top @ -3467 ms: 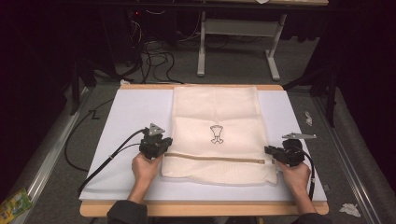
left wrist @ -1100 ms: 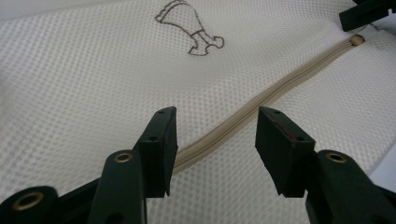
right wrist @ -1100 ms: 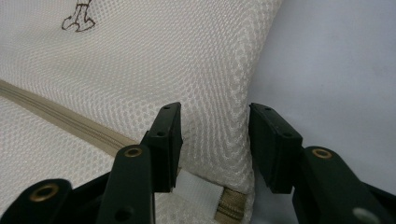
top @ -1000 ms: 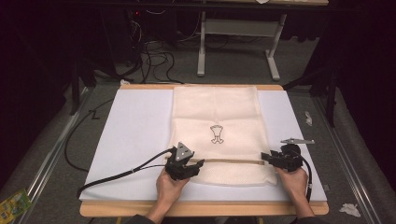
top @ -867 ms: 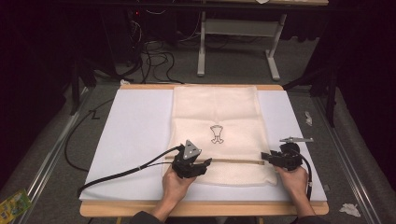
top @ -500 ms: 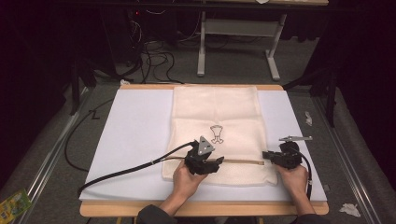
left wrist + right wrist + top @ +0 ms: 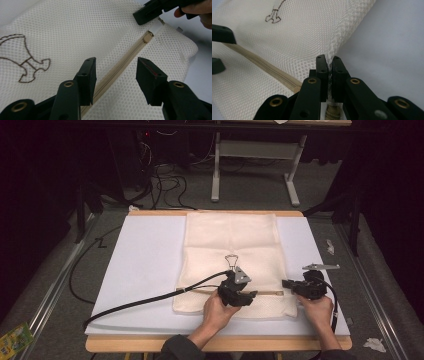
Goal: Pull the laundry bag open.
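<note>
Now, right gripper (image 7: pixel 329 65) jaws pinching mesh bag (image 7: pixel 231 240) edge, left gripper (image 7: pixel 115 72) jaws apart, closing, astride zipper (image 7: pixel 117 70).

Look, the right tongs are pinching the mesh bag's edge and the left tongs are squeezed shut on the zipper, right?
Not quite. The right tongs do pinch the mesh bag at its edge, but the left tongs are open, straddling the zipper without pressing it. The left gripper view shows the gap.
</note>
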